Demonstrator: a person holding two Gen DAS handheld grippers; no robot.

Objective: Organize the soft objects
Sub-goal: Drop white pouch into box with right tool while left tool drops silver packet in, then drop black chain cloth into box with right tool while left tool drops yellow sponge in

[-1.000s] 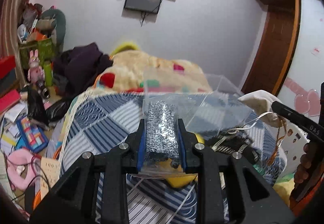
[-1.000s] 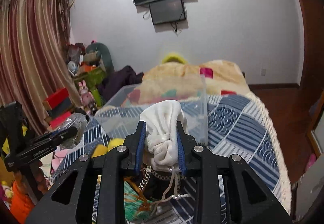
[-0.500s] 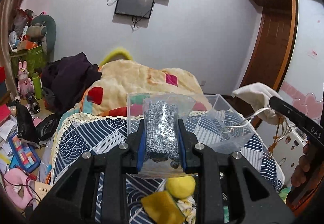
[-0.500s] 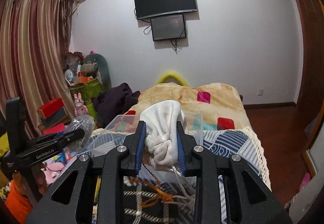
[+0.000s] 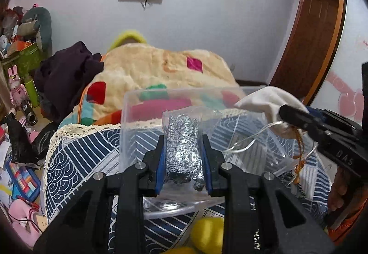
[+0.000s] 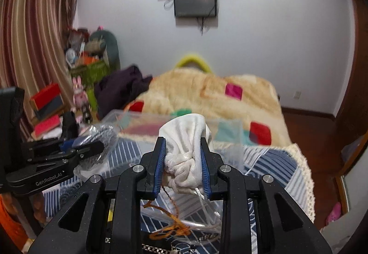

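Note:
My left gripper (image 5: 183, 162) is shut on a silver-grey knitted item in a clear plastic bag (image 5: 182, 152). It hangs over the near part of a clear plastic bin (image 5: 128, 116) that stands on the blue patterned bedspread (image 5: 76, 157). My right gripper (image 6: 182, 166) is shut on a bunched white cloth pouch (image 6: 185, 150) with orange cords (image 6: 170, 226) trailing down. That pouch (image 5: 266, 100) shows at the right of the left wrist view, over the bin's right side. In the right wrist view the left gripper (image 6: 92, 148) with the bag (image 6: 103, 139) appears at the left.
A beige blanket (image 5: 161, 70) with coloured patches and dark clothes (image 5: 66, 79) lie behind the bin. A yellow soft toy (image 5: 207, 233) sits near the bin's front. Toys and boxes (image 5: 20, 116) crowd the floor at the left; a wooden door (image 5: 306, 47) stands at the right.
Both grippers have moved forward along the bed with their loads still held. The clear bin has come closer and now lies right under and in front of both.

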